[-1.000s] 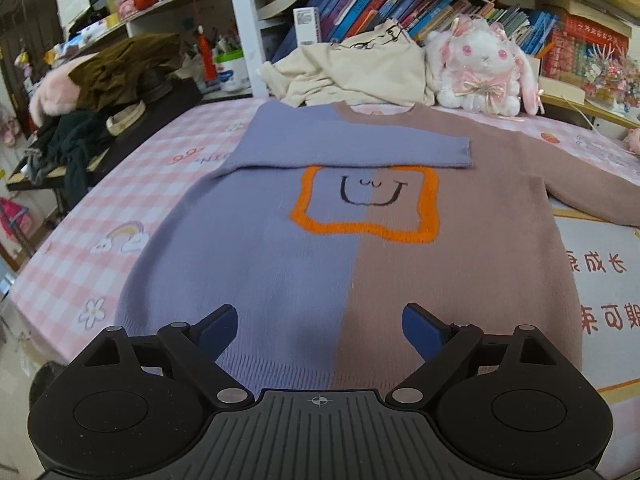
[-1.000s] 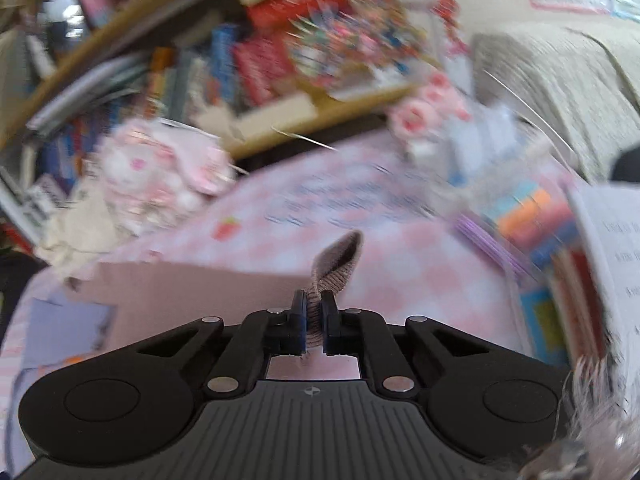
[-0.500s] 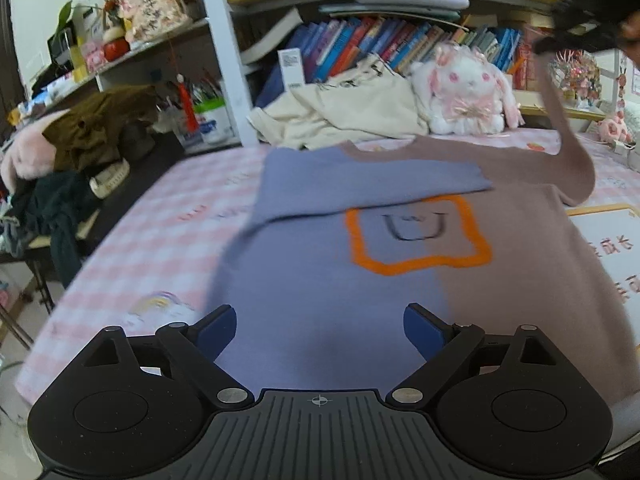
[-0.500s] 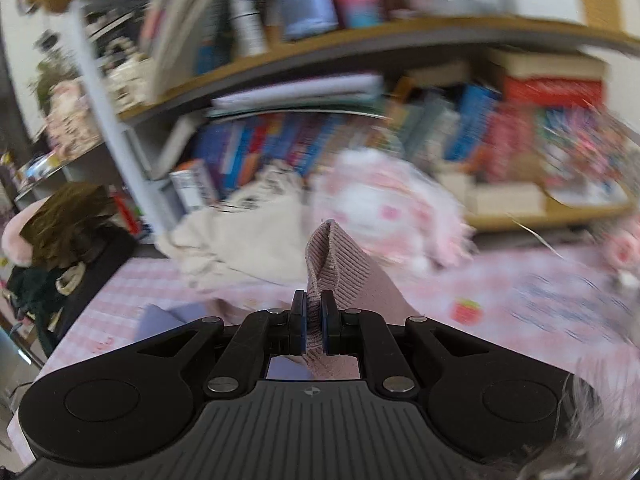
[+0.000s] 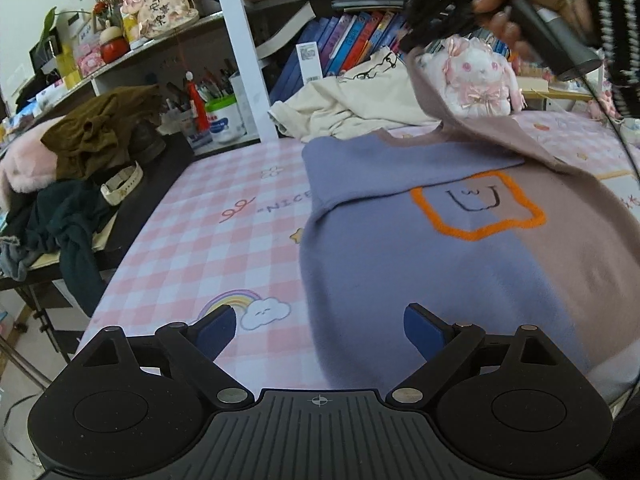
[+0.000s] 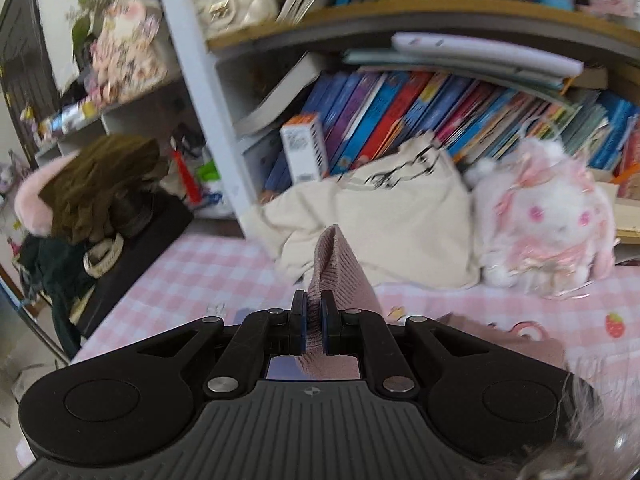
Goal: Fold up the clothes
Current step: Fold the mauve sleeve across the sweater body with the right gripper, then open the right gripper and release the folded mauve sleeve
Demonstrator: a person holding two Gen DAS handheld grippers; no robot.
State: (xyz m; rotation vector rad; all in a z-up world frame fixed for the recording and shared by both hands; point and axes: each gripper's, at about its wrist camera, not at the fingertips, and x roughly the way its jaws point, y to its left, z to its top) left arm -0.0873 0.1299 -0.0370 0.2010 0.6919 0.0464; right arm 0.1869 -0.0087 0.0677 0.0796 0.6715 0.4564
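A sweater, half blue and half mauve with an orange square face, lies flat on the pink checked bed sheet. Its blue sleeve is folded across the chest. My right gripper is shut on the cuff of the mauve sleeve and holds it up high over the sweater's collar; in the left wrist view the gripper shows at the top with the sleeve hanging from it. My left gripper is open and empty, low over the sweater's lower left hem.
A cream garment and a white plush rabbit lie at the back by the bookshelf. A pile of dark and brown clothes sits on a side stand at the left. The bed's left edge drops off near a metal frame.
My right gripper has lifted the mauve sleeve off the bed and carried it left, up over the collar. My left gripper has shifted left, toward the sweater's left side.
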